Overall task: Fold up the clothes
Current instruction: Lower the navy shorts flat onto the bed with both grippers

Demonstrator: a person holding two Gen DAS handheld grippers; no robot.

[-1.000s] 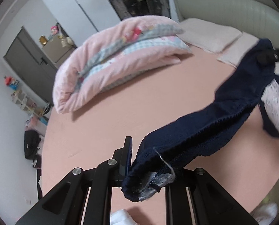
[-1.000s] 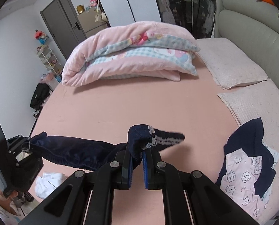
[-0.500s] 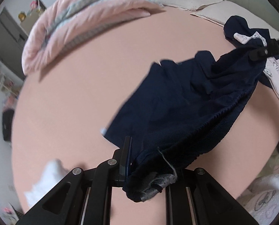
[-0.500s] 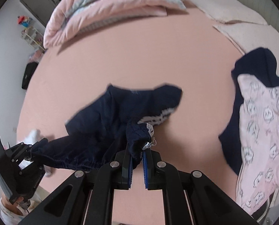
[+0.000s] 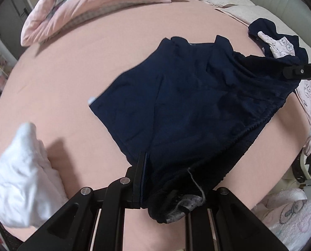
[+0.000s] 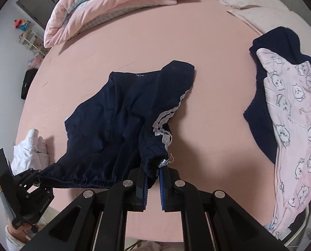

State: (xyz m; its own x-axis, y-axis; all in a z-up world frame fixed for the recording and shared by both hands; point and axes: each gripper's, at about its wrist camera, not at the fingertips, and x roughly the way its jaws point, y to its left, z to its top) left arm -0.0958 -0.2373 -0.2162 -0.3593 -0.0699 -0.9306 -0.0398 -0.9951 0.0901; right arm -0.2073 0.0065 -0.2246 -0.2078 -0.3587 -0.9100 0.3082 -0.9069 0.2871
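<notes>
Black fingers of the left gripper (image 5: 165, 190) are clamped on one end of the gathered waistband of the navy shorts (image 5: 193, 96), a grey label and a loose thread bunched at the grip. The right gripper (image 6: 153, 179) is likewise closed on the waistband's other end, its blue pads pinching the dark cloth just below a strip of white side trim. Between the two grips the elastic band hangs stretched, while the legs of the shorts lie spread on the pink bed sheet (image 6: 113, 48), hems toward the far side. Near the left gripper sits a crumpled white garment (image 5: 19, 179). Well apart to the right lies a pink printed garment (image 6: 291, 115) over another navy piece. A folded pink quilt (image 6: 105, 6) rests at the far edge of the bed.
</notes>
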